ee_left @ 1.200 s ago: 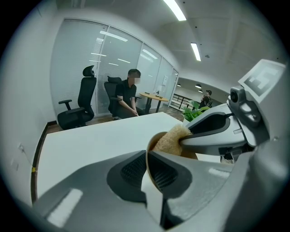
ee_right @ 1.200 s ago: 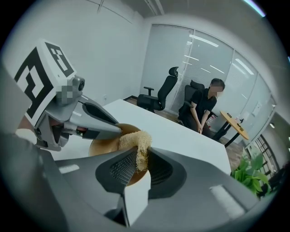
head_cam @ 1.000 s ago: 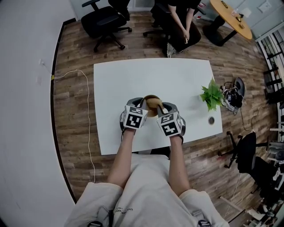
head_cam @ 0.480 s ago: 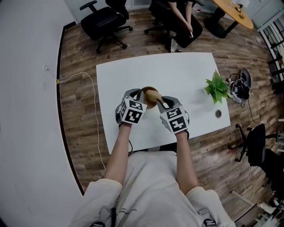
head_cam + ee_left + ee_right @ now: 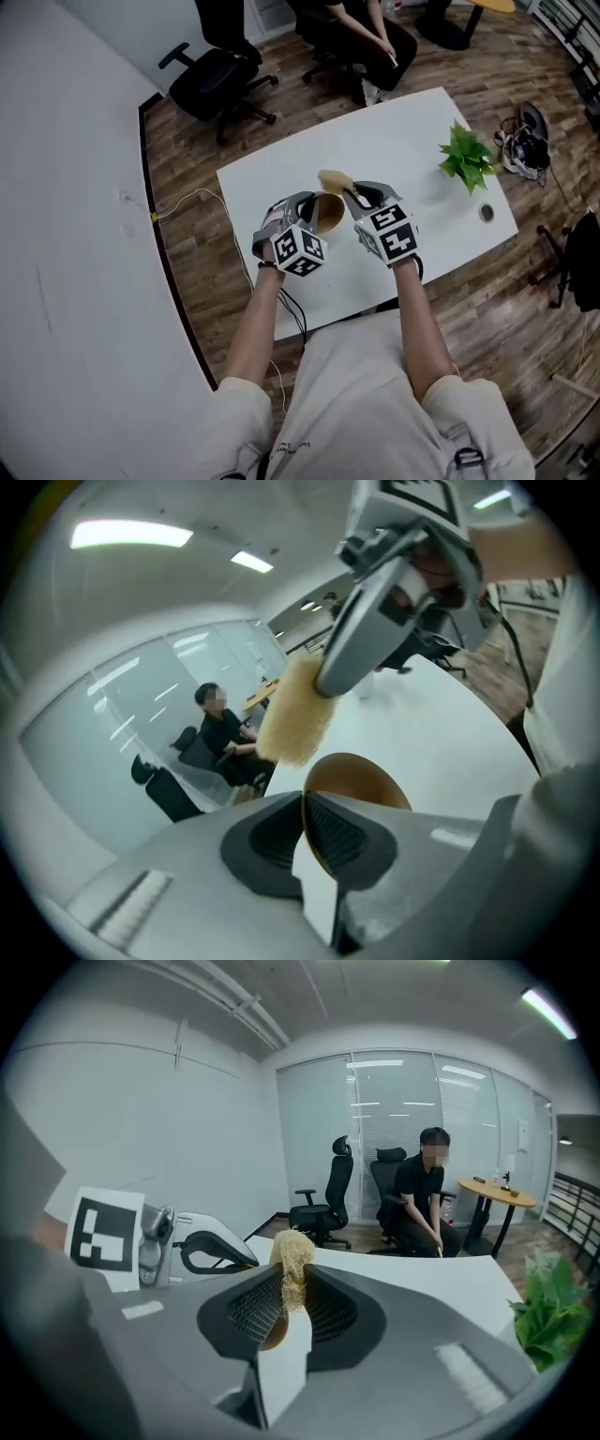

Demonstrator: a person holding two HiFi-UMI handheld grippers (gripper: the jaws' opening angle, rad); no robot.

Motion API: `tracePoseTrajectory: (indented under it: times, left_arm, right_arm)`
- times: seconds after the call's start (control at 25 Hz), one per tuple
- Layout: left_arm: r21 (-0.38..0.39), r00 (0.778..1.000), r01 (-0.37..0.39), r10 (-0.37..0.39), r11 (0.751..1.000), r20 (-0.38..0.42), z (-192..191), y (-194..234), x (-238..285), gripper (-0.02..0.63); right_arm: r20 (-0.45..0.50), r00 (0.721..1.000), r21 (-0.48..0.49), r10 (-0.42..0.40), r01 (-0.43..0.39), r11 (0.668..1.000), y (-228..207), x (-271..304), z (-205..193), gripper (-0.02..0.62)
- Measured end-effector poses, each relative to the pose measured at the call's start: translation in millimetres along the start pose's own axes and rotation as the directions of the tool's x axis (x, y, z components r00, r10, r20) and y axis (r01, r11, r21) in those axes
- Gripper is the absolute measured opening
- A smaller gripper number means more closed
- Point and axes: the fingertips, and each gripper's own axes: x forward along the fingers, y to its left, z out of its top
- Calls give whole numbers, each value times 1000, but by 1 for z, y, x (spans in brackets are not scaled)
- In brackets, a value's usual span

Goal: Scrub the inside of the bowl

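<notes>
The left gripper [image 5: 302, 803] has its jaws pressed together on the thin rim of a brown bowl [image 5: 328, 215], which is held tipped over the near-left part of the white table [image 5: 412, 141]; in the left gripper view the rim runs straight between the ribbed pads and the bowl's round face rises just beyond them. The right gripper [image 5: 291, 1283] is clamped on a tan, fibrous scrubbing pad [image 5: 335, 180], with the fuzzy top of the pad sticking up above its jaws. From the head view the pad sits just past the far rim of the bowl, outside the hollow (whether it brushes the rim I cannot tell). The two grippers are close together, left and right of the bowl, with the person's bare forearms reaching out from the near edge. Toward the right end of the table stands a small green leafy plant [image 5: 467, 155], and near it, closer to the near edge, lies a small round grey disc [image 5: 486, 213]. Beyond the far edge, on the wooden floor [image 5: 178, 150], are a black office chair [image 5: 217, 70] and a seated person [image 5: 361, 33] in dark clothes.
</notes>
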Motion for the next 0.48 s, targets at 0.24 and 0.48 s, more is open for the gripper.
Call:
tracePoseTrajectory:
  times: [0.24,0.48]
  left_arm:
    - [269,995,-33,5,962,104,33,-30,-7,14]
    - [251,982,-84,37,964,186,49,-25,-15,12]
  right_arm:
    - [-38,999,39,19,-18,999,1,7,-21,87]
    - [-50,999,69,21,-17,997,-12,1,-26,87]
